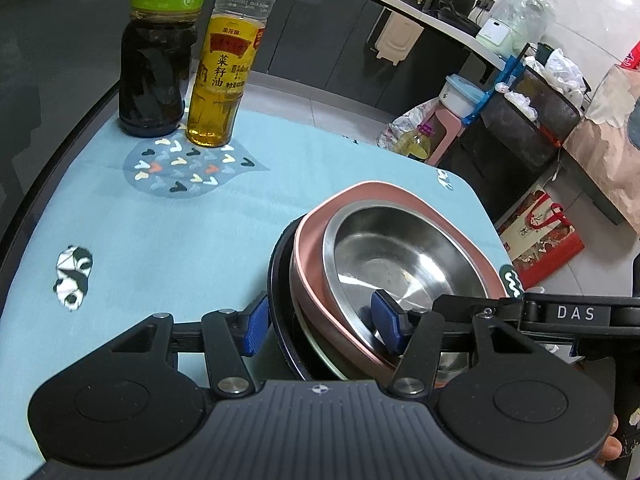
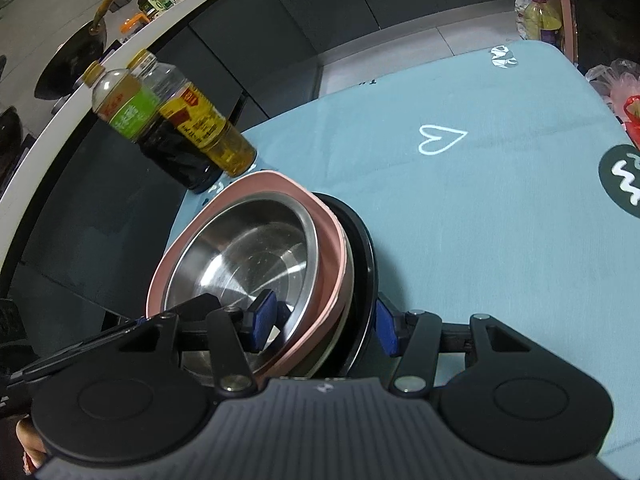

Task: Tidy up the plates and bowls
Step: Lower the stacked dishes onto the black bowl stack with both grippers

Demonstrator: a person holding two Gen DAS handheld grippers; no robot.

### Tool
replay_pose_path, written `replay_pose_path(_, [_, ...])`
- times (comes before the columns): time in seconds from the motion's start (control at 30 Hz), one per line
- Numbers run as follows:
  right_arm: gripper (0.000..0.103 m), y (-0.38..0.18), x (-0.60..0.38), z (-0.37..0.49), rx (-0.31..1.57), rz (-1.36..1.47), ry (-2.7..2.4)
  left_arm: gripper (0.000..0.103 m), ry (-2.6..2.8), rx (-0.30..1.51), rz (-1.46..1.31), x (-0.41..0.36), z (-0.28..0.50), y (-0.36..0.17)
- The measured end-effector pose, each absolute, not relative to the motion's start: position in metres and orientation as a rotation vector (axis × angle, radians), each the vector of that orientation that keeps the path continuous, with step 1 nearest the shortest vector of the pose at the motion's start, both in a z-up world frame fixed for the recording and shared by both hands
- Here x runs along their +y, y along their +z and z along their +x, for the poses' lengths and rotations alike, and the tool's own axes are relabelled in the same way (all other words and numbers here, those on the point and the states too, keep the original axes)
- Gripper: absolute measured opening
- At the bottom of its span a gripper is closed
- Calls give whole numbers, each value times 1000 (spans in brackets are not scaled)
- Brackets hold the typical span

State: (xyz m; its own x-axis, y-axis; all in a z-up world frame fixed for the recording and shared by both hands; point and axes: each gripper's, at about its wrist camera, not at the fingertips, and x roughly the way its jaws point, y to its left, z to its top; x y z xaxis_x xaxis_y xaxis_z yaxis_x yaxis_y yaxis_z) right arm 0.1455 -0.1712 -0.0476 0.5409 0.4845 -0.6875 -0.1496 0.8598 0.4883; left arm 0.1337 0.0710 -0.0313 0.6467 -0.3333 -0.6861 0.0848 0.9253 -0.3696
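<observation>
Both your left gripper (image 1: pixel 322 326) and right gripper (image 2: pixel 326 322) straddle the stack's (image 1: pixel 384 264) rim at lower centre, jaws wide; whether they pinch I can't tell, so the steel bowl (image 2: pixel 244 252) could slide off.

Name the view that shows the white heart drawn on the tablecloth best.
The right wrist view. The white heart outline lies whole and unobstructed on the blue tablecloth, beyond the stacked dishes. The left wrist view does not show it at all; there the cloth carries only other prints.
</observation>
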Motion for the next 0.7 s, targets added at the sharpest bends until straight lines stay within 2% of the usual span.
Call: replay_pose_path(0.7, [39,-47,-175,195,941,429,368,51,-233,839,-308,67,189,-30])
